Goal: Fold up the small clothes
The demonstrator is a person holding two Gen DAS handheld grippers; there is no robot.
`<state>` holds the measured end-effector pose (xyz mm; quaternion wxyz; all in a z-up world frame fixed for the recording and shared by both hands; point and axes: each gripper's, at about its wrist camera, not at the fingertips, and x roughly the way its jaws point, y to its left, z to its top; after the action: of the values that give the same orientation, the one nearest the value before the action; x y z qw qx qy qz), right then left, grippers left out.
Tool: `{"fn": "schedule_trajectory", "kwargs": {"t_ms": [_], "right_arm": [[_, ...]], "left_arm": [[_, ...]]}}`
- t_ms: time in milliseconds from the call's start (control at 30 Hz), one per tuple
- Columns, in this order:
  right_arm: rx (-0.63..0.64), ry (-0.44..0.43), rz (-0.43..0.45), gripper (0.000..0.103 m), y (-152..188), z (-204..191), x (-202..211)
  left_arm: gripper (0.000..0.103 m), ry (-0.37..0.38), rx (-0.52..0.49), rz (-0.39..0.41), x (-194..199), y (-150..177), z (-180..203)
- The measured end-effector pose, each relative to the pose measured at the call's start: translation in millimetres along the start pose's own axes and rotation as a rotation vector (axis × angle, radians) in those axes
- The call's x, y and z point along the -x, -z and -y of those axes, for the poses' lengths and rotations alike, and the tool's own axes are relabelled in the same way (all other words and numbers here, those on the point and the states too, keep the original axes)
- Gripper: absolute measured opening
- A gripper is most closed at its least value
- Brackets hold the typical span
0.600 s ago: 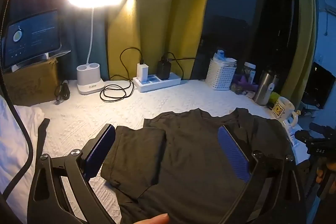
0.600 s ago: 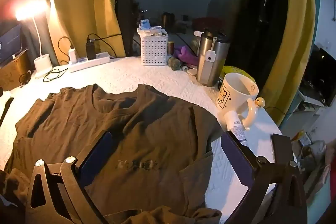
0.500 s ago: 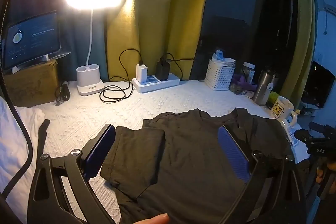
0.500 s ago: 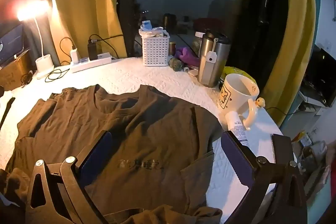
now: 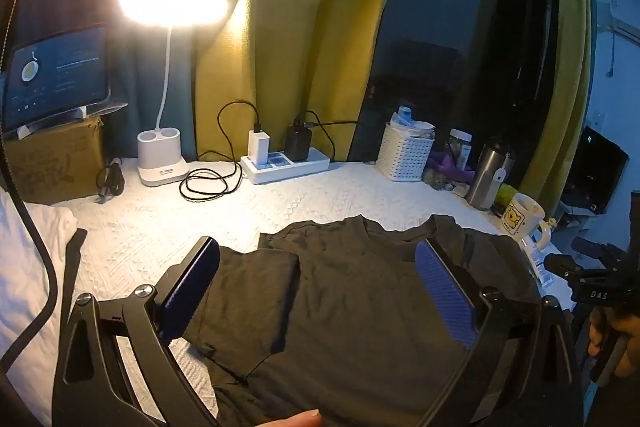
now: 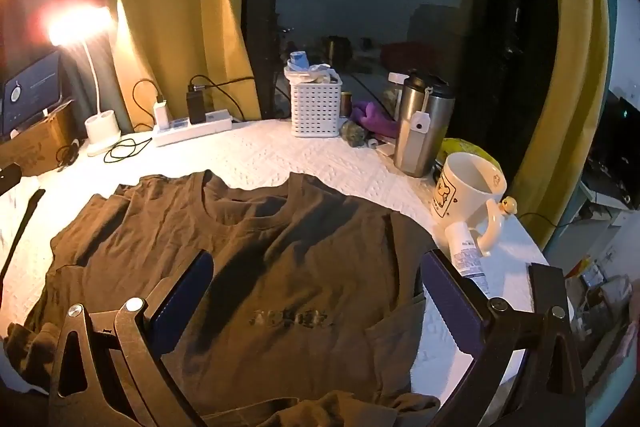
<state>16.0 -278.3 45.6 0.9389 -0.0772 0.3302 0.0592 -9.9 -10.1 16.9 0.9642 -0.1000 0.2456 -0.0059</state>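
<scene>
While the t-shirt (image 6: 256, 251) lies flat on the surface (image 6: 280, 155), collar away, both tongs gape wide, empty; left tongs (image 5: 320, 291) nearer folded sleeve, right tongs (image 6: 316, 299) over chest.

Dark brown T-shirt (image 6: 288, 267), spread flat front-up, collar away, left sleeve folded in, hem bunched
</scene>
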Motion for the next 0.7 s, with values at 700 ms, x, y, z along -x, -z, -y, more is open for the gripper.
{"fn": "schedule_trajectory", "kwargs": {"t_ms": [700], "right_arm": [[0.008, -0.002, 0.005, 0.103, -4.7, -3.7, 1.6]], "left_arm": [[0.098, 0.011, -0.011, 0.030, 4.3, -2.0, 4.2]]}}
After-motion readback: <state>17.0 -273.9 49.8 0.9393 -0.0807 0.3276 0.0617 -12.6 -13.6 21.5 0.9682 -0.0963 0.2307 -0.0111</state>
